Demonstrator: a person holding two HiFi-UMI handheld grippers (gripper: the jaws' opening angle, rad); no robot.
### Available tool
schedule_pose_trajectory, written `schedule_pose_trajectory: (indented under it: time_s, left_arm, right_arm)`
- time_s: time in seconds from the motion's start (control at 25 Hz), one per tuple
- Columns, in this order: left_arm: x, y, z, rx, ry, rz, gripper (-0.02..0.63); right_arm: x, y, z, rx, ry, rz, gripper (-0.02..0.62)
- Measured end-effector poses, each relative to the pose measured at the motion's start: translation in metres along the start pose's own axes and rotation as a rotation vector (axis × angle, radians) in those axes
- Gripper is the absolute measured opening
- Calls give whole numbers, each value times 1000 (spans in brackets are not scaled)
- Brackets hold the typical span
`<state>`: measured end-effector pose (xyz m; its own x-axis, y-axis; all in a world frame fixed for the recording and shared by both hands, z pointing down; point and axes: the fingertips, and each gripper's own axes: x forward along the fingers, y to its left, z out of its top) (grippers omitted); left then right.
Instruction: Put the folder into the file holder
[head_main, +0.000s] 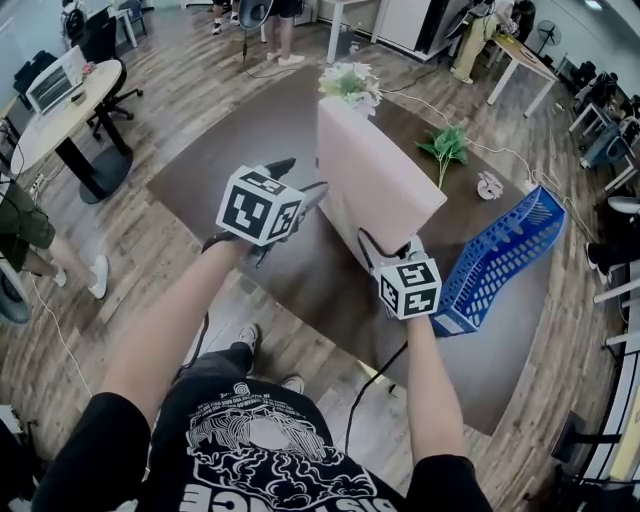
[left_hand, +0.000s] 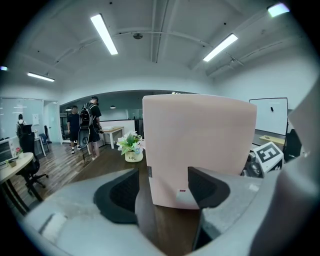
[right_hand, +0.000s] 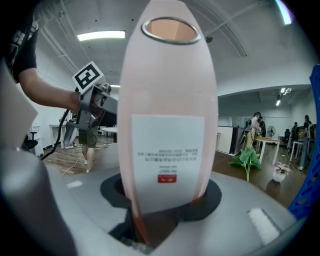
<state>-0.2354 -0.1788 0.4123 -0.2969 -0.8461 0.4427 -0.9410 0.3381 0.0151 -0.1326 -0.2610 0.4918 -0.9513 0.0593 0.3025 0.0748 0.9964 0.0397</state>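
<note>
A pink folder (head_main: 375, 185) stands upright on the dark table (head_main: 230, 170). My right gripper (head_main: 400, 252) is at its near lower end. In the right gripper view the folder's labelled spine (right_hand: 170, 100) fills the gap between the pads, so the right gripper (right_hand: 165, 200) is shut on it. My left gripper (head_main: 300, 190) is at the folder's left side, with jaws apart. In the left gripper view the folder (left_hand: 200, 145) stands just beyond the open left gripper (left_hand: 162, 192), untouched. The blue mesh file holder (head_main: 500, 260) lies tilted on the table to the right of the folder.
A flower pot (head_main: 352, 85) stands at the table's far end behind the folder. A green leafy sprig (head_main: 447, 145) and a small round item (head_main: 490, 185) lie at the far right. People, desks and chairs stand around the room beyond the table.
</note>
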Motion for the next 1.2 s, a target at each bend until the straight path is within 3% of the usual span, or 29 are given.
schedule_pose_trajectory:
  time_s: [0.52,1.04,1.2]
  left_arm:
    - [18,-29,-3,-6,-25,-116,316]
    - [47,-57,2,48,-40,-288,316]
    - [53,-62,3,30,-44,-333,316]
  right_arm:
    - [-14,-7,-5,39,11,-172,206]
    - [-27,-16,-10,115,23,-416,206]
    - [-30,-21,-13,141,27,-497,206]
